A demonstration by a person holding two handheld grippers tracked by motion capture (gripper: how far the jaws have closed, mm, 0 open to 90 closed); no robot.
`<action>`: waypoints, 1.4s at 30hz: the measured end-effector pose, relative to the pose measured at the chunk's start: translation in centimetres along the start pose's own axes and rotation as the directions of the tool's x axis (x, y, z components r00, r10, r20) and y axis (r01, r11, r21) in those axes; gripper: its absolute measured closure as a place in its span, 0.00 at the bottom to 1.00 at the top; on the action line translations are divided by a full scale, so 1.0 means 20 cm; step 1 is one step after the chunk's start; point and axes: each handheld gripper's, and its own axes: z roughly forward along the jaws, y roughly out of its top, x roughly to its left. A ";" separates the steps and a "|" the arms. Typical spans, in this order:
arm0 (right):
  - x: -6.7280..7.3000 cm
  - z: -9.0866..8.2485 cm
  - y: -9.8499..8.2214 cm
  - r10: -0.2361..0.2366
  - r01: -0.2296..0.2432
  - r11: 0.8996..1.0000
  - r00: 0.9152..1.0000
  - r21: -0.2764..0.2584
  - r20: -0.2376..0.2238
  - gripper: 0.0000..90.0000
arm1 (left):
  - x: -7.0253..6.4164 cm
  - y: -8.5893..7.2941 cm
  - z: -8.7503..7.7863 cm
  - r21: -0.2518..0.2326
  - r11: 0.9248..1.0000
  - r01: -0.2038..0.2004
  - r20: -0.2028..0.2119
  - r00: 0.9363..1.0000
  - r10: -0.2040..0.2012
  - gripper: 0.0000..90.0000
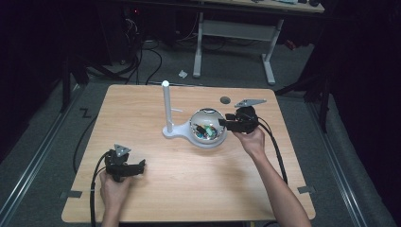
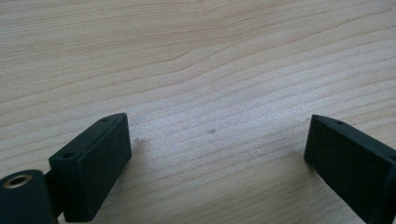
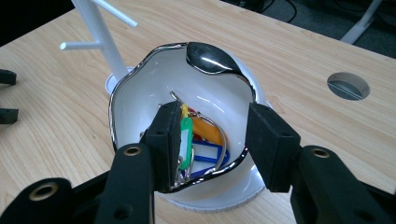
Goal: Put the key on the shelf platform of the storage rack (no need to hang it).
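On the desk I see a white stand with a tall upright post and thin side pegs, and just beside it the white bowl with a shiny chrome rim. A round hole in the desk is behind the bowl. Inside the bowl lie colored key tags on metal rings, in a heap, so I cannot tell one long axis; the green tag stands nearly upright. My right claw hangs released over the bowl's near rim, nothing pressed between its pads. My left claw rests released on bare wood, well apart from the bowl.
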 end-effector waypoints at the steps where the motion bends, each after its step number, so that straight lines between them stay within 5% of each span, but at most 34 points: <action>1: 0.00 -0.01 0.00 -0.003 0.003 1.000 1.000 -0.001 -0.001 0.62 | 0.00 0.00 0.00 0.000 1.000 0.000 0.000 1.000 0.000 0.08; 42: -0.10 -0.37 -0.09 0.045 -0.041 0.995 0.998 -0.091 0.044 0.61 | 0.00 0.00 0.00 0.004 1.000 0.011 -0.003 1.000 -0.011 0.09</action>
